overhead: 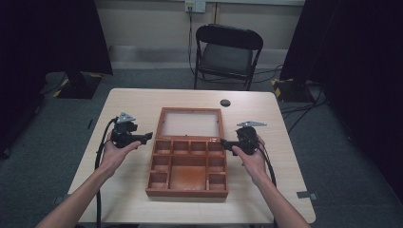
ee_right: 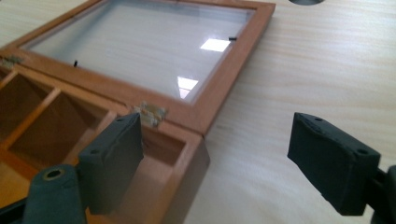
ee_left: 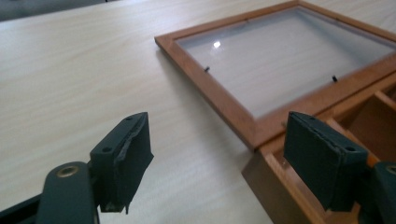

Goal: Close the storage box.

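While the wooden compartment box (overhead: 187, 166) lies open at the middle of the pale wooden table (overhead: 133, 102), a gripper is held on either side of it, level with its rear row of compartments. The box's glass-paned lid (overhead: 191, 122) is folded back flat on the tabletop behind the tray, joined to it along the hinge edge; a small brass hinge (ee_right: 153, 112) is seen at that seam in the right gripper view. The tray is divided into small square compartments around a larger central one, and nothing can be made out in them, though the high view is too coarse to be sure.

The left gripper (overhead: 142, 138) is held just beside the box's left rear corner, its jaws pointed towards the box. In the left gripper view its jaws are seen spread apart with nothing between the pads; bare tabletop and the lid's corner lie beyond them.

The right gripper (overhead: 227, 142) is held at the box's right rear corner, pointed inward. Its jaws are likewise parted and nothing is gripped; the corner of the tray is framed between them without being touched by the pads.

A black folding chair (overhead: 227, 54) is placed beyond the table's far edge.
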### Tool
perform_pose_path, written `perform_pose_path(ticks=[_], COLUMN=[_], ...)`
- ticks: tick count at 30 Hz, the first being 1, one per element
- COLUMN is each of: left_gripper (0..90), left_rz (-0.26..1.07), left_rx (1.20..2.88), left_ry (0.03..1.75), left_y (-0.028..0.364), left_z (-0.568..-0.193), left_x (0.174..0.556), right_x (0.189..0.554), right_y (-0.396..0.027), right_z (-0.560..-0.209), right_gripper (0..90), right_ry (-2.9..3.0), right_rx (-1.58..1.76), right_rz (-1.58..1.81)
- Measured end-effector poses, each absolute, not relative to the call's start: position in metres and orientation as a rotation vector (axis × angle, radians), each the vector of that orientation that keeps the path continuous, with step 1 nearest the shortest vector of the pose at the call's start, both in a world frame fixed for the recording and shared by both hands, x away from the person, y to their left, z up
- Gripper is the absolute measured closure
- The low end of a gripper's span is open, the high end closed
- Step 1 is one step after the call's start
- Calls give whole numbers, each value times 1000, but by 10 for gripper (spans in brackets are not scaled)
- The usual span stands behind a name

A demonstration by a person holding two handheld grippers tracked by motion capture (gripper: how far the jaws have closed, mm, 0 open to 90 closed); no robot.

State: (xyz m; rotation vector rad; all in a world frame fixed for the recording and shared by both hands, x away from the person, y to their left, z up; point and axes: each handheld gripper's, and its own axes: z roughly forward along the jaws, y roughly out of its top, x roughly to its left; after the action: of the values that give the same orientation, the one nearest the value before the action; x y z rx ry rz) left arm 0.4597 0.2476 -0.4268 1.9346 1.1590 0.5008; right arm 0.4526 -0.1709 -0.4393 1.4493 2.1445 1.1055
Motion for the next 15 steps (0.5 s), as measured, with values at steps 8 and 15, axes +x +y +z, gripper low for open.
perform_pose_path(ticks=[8, 15], left_gripper=[232, 234], left_rz=[396, 358], left_rx=[1874, 1920], left_ry=[1278, 1301], left_y=[233, 220], left_z=[-437, -450], left_x=[491, 505], right_x=[493, 510], right_y=[-159, -147], right_z=[-438, -459], right_gripper=[172, 165], right_ry=[2129, 2159], right_rx=[1461, 1483], right_rz=[1123, 1100])
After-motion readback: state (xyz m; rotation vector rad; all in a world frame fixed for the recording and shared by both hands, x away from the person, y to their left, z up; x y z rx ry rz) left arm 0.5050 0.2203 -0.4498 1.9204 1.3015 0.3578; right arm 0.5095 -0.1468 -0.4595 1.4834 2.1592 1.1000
